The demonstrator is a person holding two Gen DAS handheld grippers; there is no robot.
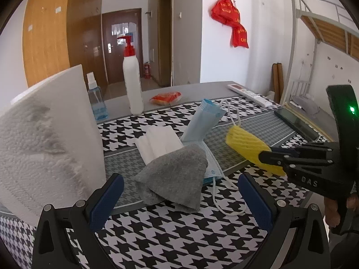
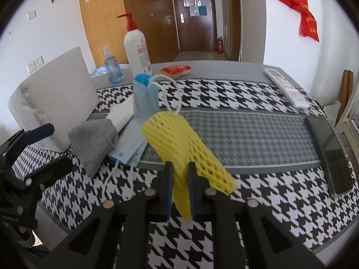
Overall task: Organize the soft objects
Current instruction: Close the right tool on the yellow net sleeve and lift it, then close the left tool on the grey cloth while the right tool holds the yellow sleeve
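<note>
My right gripper (image 2: 180, 168) is shut on a yellow foam net sleeve (image 2: 179, 143) and holds it just above the houndstooth tablecloth; it also shows in the left wrist view (image 1: 249, 148). My left gripper (image 1: 179, 183) is open and empty, just in front of a folded grey cloth (image 1: 175, 174). The grey cloth (image 2: 94, 141) lies on blue face masks (image 1: 202, 123), next to a white folded tissue (image 1: 159, 141). One blue mask (image 2: 144, 96) stands up behind the yellow sleeve.
A white foam box (image 1: 47, 134) stands at the left. A pump bottle (image 1: 132, 78), a blue spray bottle (image 1: 96, 103) and a red packet (image 1: 166, 97) stand at the back. A remote (image 2: 287, 87) and a black phone (image 2: 329, 154) lie at the right.
</note>
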